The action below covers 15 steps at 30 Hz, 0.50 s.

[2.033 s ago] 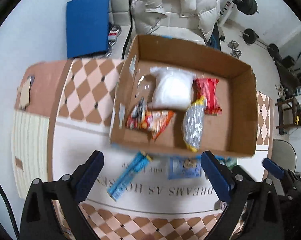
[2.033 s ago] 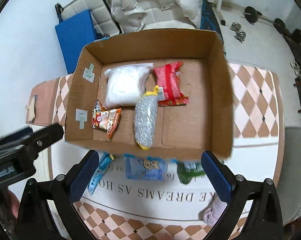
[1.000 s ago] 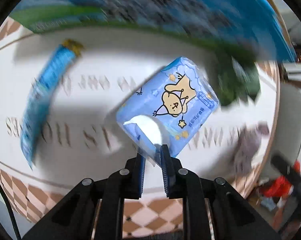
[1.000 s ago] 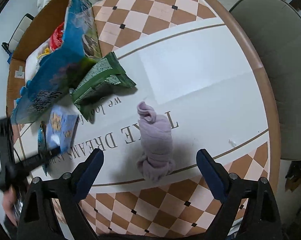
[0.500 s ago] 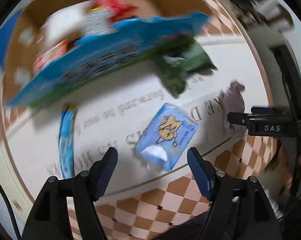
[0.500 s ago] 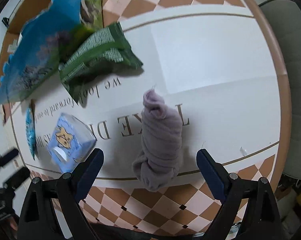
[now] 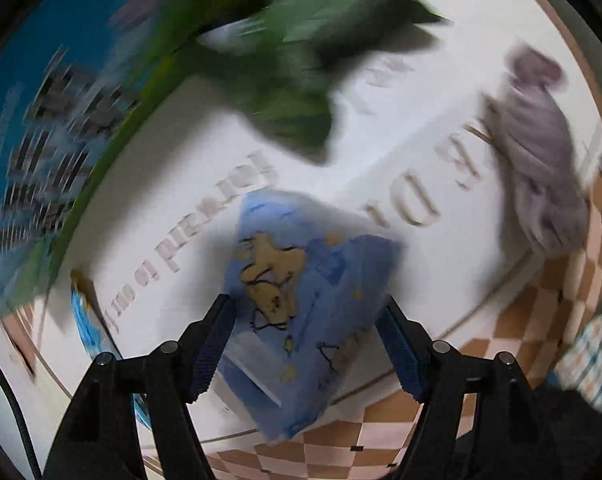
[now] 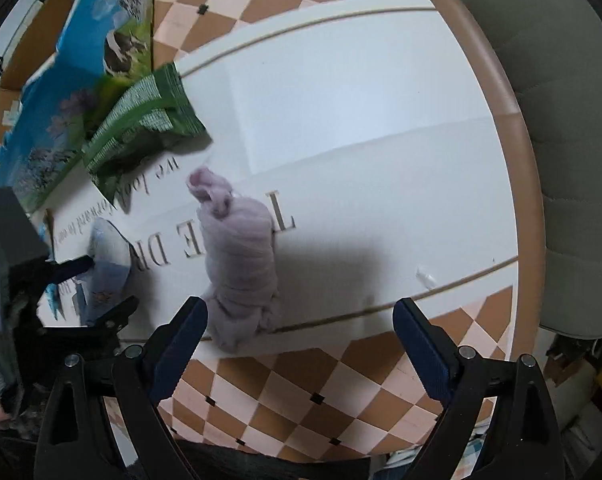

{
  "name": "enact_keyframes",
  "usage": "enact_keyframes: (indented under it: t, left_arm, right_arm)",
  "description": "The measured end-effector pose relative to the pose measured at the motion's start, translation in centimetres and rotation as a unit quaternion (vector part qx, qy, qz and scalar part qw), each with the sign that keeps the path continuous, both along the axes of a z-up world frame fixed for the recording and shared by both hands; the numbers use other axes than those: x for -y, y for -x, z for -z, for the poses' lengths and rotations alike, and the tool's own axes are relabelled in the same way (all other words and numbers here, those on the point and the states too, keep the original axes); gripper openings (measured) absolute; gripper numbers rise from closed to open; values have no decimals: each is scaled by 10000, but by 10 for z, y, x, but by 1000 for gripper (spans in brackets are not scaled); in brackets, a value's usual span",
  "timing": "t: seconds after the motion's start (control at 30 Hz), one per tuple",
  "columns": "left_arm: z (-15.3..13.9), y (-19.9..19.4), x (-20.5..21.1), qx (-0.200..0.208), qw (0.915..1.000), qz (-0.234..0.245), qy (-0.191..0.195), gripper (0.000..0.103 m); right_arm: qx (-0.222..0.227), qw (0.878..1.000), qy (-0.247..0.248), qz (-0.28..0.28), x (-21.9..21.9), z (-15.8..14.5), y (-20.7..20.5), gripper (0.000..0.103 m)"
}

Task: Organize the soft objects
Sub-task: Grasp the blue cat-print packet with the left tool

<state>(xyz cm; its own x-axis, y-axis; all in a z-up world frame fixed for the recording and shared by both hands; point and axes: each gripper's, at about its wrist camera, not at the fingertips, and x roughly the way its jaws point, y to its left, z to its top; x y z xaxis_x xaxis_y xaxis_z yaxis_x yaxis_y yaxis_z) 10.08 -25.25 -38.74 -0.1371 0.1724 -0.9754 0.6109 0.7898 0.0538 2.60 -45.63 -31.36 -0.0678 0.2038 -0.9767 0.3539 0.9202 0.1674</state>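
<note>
While the left gripper (image 7: 307,344) is straddling the blue tissue pack (image 7: 301,300) with its jaws apart, the slick, puffy wrapper is likely to squirt sideways if pinched off-centre; the right gripper (image 8: 301,344), also spread, is hanging just short of the knotted lilac cloth (image 8: 239,256); beyond lies a crinkly green pouch (image 8: 141,128).

Checkered table (image 8: 341,364) — grey chair (image 8: 573,120)

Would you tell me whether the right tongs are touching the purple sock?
Cannot tell: in the right wrist view the right tongs straddle the sock, whose lower end meets one finger's outline.
</note>
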Motion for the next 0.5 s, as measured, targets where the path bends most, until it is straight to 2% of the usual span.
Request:
enact_keyframes:
  t: [0.1,0.17,0.2,0.27,0.33,0.37,0.43,0.5]
  left_arm:
    - [1,-25,-32,-56,9946,-1026,121,70]
    - [2,-33,-52,-118,9866,-1612,219,70]
    - [3,-38,-64,-170,9800,-1963,291,70]
    - [4,-42,-78,-164,9720,-2318,360,70]
    - [5,-44,-85,-165,9683,-2469,343,70]
    - [4,-45,-87,-140,9672,-2509,359,70]
    - [5,-45,-89,-118,9665,-2543,324,70]
    - [6,-46,-94,-67,9656,-2577,353,70]
  right_arm:
    - [386,9988,-285,-24,-6,-8,-17,96]
    - [643,9958,-655,72,-9,-10,-35,96]
    - [774,9934,-830,173,-8,-10,-45,96]
    - [1037,9869,-1168,414,-6,-4,-70,96]
    - [1188,9820,-1362,556,-3,5,-93,95]
    - [1211,9805,-1443,563,-4,14,-105,91]
    - [1141,9800,-1577,416,-13,26,-118,67]
    - [974,9812,-1655,167,-28,36,-118,65]
